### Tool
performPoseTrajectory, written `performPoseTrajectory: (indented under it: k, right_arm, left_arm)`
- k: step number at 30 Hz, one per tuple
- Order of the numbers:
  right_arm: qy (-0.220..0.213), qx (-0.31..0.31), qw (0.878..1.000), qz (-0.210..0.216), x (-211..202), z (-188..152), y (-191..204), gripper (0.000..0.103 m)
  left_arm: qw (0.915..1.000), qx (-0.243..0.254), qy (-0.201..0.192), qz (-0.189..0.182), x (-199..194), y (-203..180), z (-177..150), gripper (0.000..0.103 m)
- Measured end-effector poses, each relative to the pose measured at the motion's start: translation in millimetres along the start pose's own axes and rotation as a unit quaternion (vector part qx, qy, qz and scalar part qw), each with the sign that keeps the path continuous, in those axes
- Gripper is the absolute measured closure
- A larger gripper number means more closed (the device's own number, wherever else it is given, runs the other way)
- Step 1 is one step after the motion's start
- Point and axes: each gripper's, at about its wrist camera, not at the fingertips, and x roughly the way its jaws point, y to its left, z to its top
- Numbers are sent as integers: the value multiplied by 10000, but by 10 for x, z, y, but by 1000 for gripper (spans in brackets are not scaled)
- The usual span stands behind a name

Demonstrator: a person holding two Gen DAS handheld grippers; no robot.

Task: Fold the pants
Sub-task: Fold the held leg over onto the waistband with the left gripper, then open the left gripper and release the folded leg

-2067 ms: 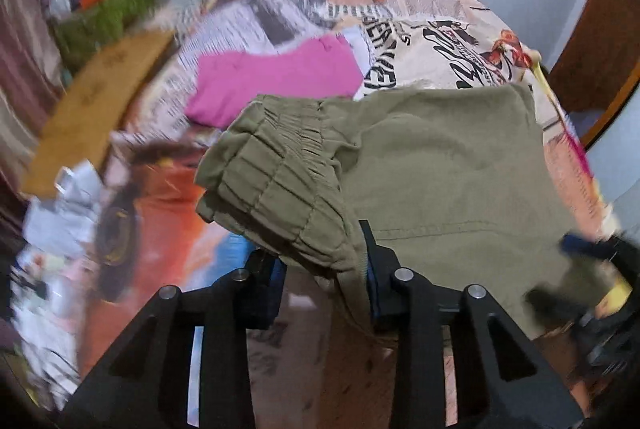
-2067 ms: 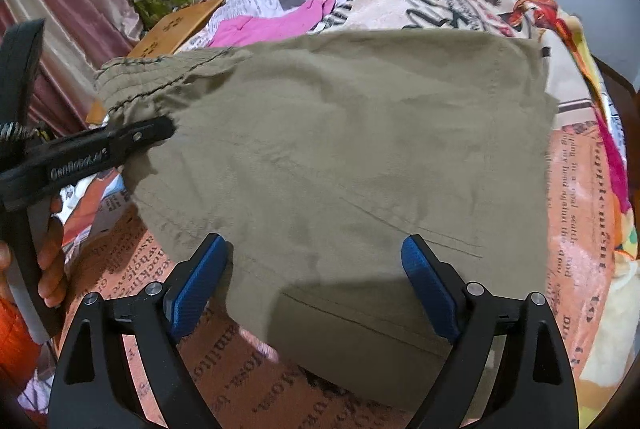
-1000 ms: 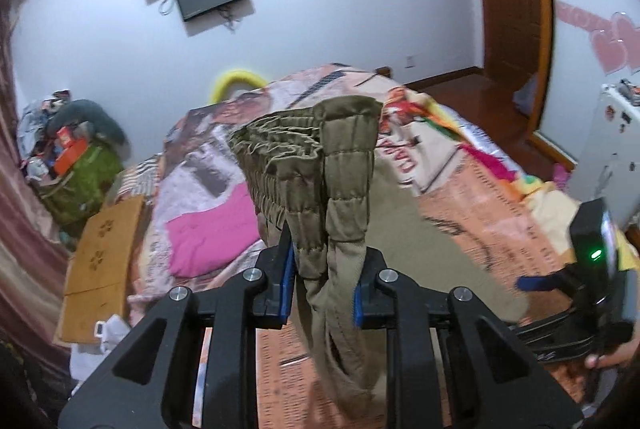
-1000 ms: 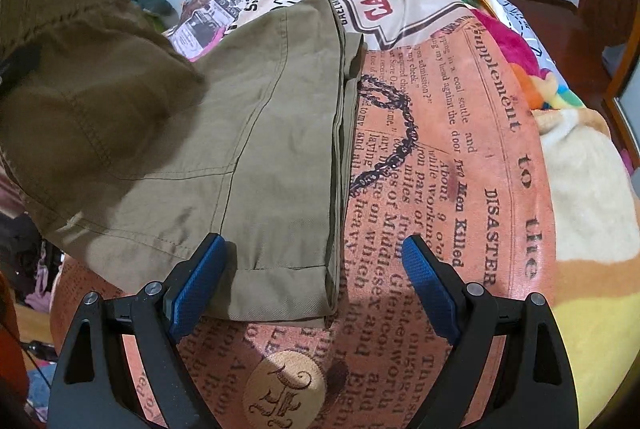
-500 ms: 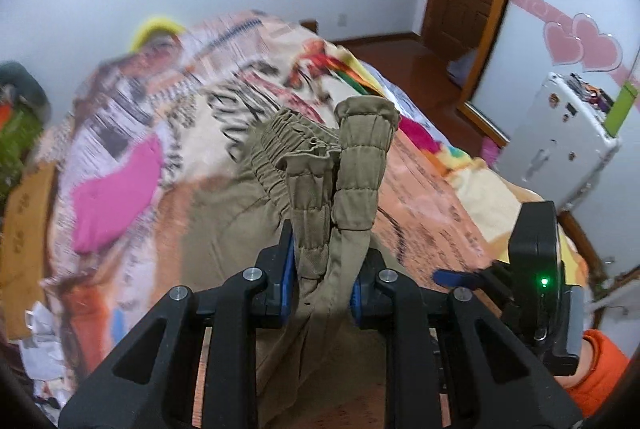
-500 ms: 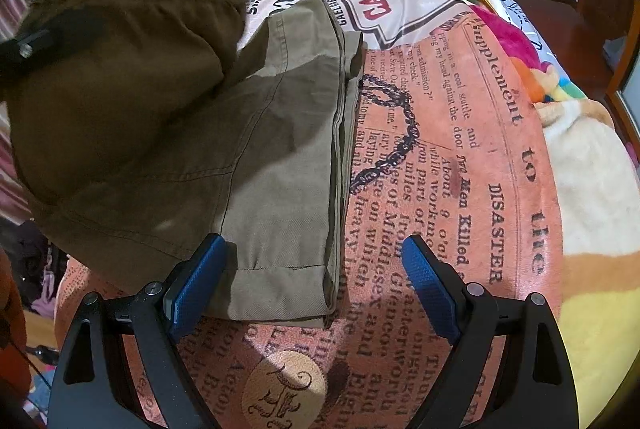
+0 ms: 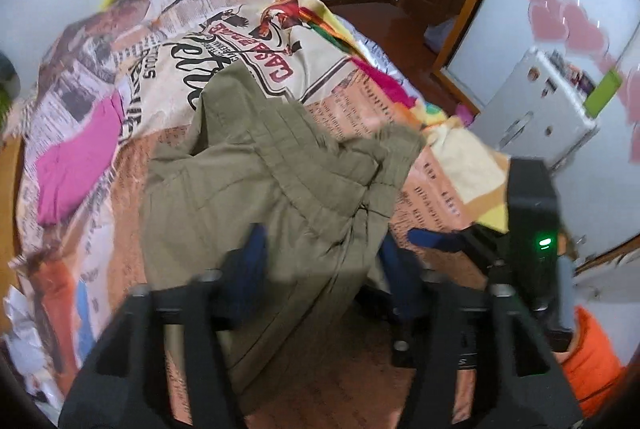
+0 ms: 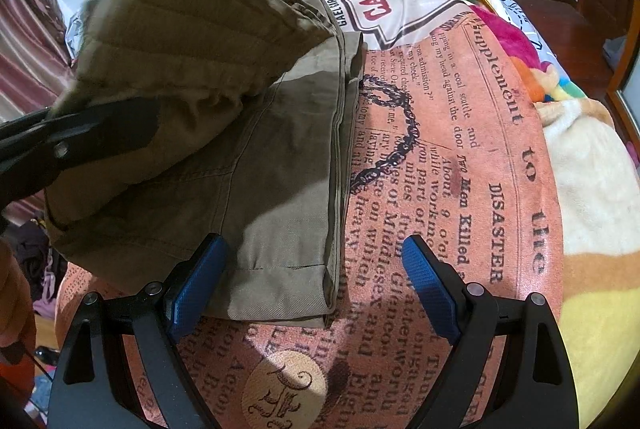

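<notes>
Newsprint-patterned bedding (image 8: 500, 157) covered the bed where the pants (image 8: 280, 189) lay, olive and already doubled lengthwise, their long axis running away from the cameras toward the far wall. In the right wrist view the hem end sat nearest, its corner just beside the inner pad of the right gripper (image 8: 312, 285), whose jaws stood wide with nothing between them but that cloth edge and bare blanket. The waistband half (image 7: 304, 165) had been carried over toward the hems and was slumping in a loose heap rather than lying flat.

Around it, the left gripper (image 7: 320, 269) was opening, the elastic waist cloth still draped between its blurred blue pads but no longer pinched. From that gripper the pants stretched ahead and a little left; the right gripper (image 7: 440, 241) showed to its right, near the fold's landing spot. By my judgement the right was the nearer to the hem corner, the left nearer the rumpled waist that needs flattening.

Farther out lay a pink garment (image 7: 76, 157) on the bed's left side, well apart from the pants.
</notes>
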Motion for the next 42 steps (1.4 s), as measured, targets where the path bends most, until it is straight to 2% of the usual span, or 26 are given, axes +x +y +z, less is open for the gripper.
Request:
performPoseTrajectory:
  k: [2,6,10,14,17,21,26,31,34,37,42]
  right_arm:
    - [-3,13,10000,11,-2,-3,2,15]
    - [6,15,10000,5,-6,-7,17,15]
    - [6,19,10000,11,-7,-7,21,15]
    - [8,18,10000,13,-7,-7,20,15]
    - [10,31,10000,29,-3,-4,20,15]
    - [14,49,10000,51,0,-6,13,15]
    - [10,68,9999,79,0,-6,3,15]
    - [22,80,9999,98,0,-3,-10,15]
    - [38,94,9999,110,-7,0,-12,15]
    - [51,81,9999,83,-23,7,-7,15]
    - [-40,19,10000,-9,-118,-2,-6,15]
  left_arm:
    - [9997,-135,-175,-36,-95,59,4,27]
    - [9988,-292,-326,238,-189,220,73,24]
    - [9954,-441,-451,721,-206,483,194,21]
    - [9900,-588,-478,1193,-109,825,362,10]
    - [9859,-797,-275,1443,67,1117,497,10]
    - [9842,-944,160,1487,412,1410,669,10]
    - [9809,-665,669,1698,925,1550,828,10]
    - [9738,-503,1376,1741,1444,1640,712,9]
    - [9756,-640,1315,1635,1479,1733,601,2]
    - [9777,-664,1302,1510,1424,1823,497,1]
    - [9774,-400,1129,1744,1278,1858,284,0]
